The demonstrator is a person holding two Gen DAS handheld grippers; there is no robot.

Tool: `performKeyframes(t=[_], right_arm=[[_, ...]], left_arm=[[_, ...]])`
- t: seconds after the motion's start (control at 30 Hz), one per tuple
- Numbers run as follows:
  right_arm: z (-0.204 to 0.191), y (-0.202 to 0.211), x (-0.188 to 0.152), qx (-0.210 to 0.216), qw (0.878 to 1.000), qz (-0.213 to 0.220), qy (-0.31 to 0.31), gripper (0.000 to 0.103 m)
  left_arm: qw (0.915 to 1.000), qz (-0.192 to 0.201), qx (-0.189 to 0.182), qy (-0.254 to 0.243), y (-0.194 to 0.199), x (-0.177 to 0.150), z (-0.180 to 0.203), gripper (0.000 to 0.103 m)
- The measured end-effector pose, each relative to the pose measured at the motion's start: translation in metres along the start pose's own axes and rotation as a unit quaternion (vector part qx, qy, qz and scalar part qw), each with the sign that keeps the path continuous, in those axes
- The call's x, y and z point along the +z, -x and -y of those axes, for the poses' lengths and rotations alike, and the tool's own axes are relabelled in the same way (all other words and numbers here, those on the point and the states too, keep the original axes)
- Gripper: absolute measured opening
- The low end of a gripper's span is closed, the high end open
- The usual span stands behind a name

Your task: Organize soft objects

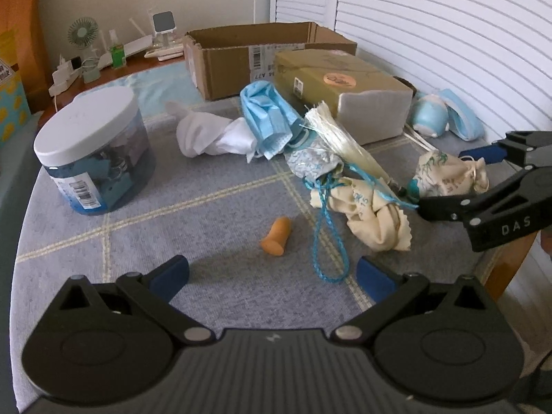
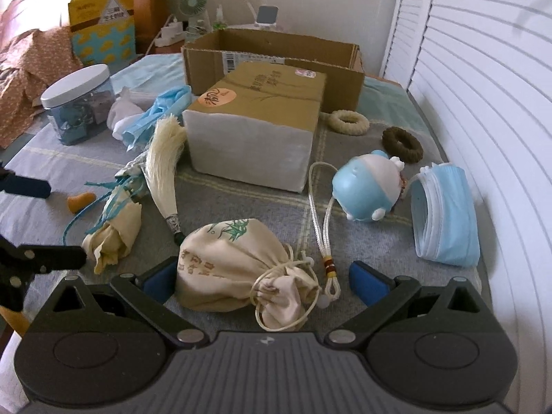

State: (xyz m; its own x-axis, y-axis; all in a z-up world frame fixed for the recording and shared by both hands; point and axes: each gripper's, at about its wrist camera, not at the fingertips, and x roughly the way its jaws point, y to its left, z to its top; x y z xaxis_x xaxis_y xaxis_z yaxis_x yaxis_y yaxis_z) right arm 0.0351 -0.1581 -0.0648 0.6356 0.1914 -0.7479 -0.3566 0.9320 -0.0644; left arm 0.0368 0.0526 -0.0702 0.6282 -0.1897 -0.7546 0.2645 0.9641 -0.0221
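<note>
Right hand-held gripper (image 2: 260, 281) released, fingers spread to either side of the cream drawstring pouch (image 2: 238, 272) on the grey checked tabletop (image 2: 241, 200); left finger pad touching or just beside the pouch body, right pad clear of it. Left hand-held gripper (image 1: 272, 274) likewise released, empty, poised above bare cloth near the orange foam earplug (image 1: 274, 236). Judged step: approach to grasp on the pouch, not yet clamped. Open cardboard box (image 2: 272, 58) at the rear, behind the closed tan box (image 2: 255, 117); judged the likely container. Next move calls for closing on the pouch body, not the cords, then lifting clear of the beaded lanyard (image 2: 322, 227) just beside it. Blue face mask (image 2: 446, 214) well right.
</note>
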Motion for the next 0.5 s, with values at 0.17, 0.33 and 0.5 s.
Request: performKeyframes(t=[0.17, 0.33, 0.5], right_arm=[[0.002, 0.001, -0.003, 0.002, 1.000, 0.009, -0.002, 0.103], [0.002, 0.002, -0.004, 0.001, 1.000, 0.016, -0.002, 0.103], [0.001, 0.003, -0.006, -0.001, 1.000, 0.019, -0.003, 0.103]], left_arm=[[0.9996, -0.004, 0.027, -0.010, 0.008, 0.000, -0.004, 0.102], [0.9988, 0.028, 0.019, -0.037, 0.025, 0.001, -0.001, 0.102], [0.9976, 0.044, 0.050, -0.018, 0.029, 0.008, -0.009, 0.100]])
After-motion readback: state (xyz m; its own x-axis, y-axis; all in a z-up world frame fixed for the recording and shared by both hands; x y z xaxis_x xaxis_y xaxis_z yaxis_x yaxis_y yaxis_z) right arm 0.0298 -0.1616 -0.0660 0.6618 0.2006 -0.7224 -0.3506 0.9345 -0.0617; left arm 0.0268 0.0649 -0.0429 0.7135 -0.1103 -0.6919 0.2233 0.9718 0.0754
